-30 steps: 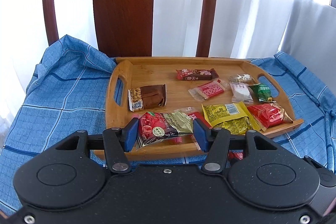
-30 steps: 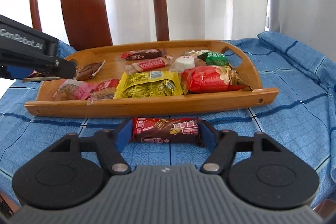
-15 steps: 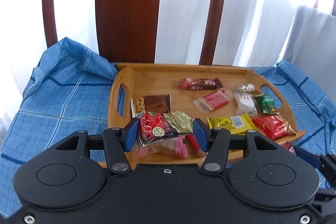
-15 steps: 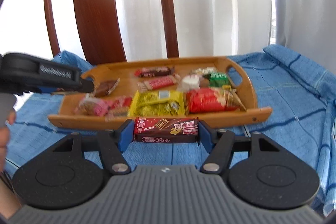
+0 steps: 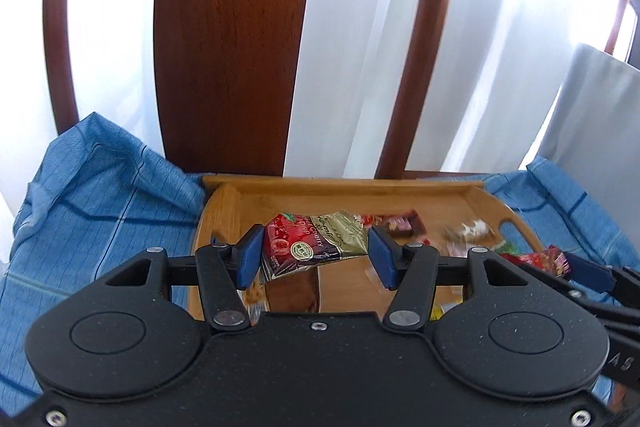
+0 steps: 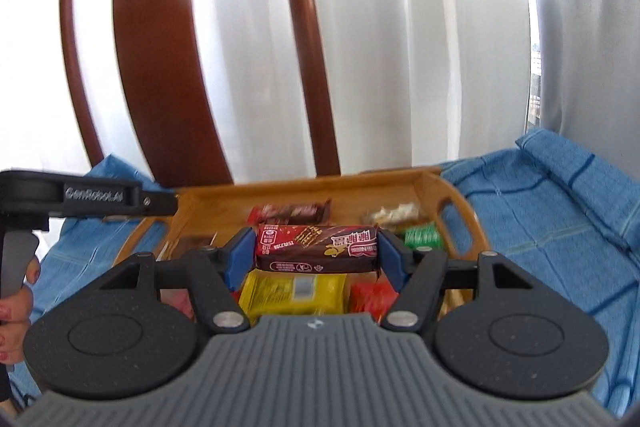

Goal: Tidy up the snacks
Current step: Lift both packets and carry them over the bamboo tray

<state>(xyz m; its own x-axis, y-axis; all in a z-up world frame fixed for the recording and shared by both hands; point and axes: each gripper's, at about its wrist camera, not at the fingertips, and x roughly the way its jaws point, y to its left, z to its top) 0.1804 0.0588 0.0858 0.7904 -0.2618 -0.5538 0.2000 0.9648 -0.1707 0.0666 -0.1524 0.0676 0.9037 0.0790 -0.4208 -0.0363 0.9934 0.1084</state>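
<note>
A red-gold sachet (image 5: pixel 316 247) is clamped between the jaws of the left gripper (image 5: pixel 315 255), and a brown bar (image 6: pixel 317 247) is clamped by the right gripper (image 6: pixel 316 255). Both are held above the tray (image 6: pixel 428 183), where other snacks (image 6: pixel 296 291) are lying. A chair (image 5: pixel 232 39) is seen farther.

The wooden tray (image 6: pixel 460 211) is crowded with packets on its right half, while bare wood (image 5: pixel 256 205) at its far left corner leaves room. A chair back (image 5: pixel 228 39) rises close behind, blocking the far side. Blue cloth (image 6: pixel 560 227) to the right lies open.
</note>
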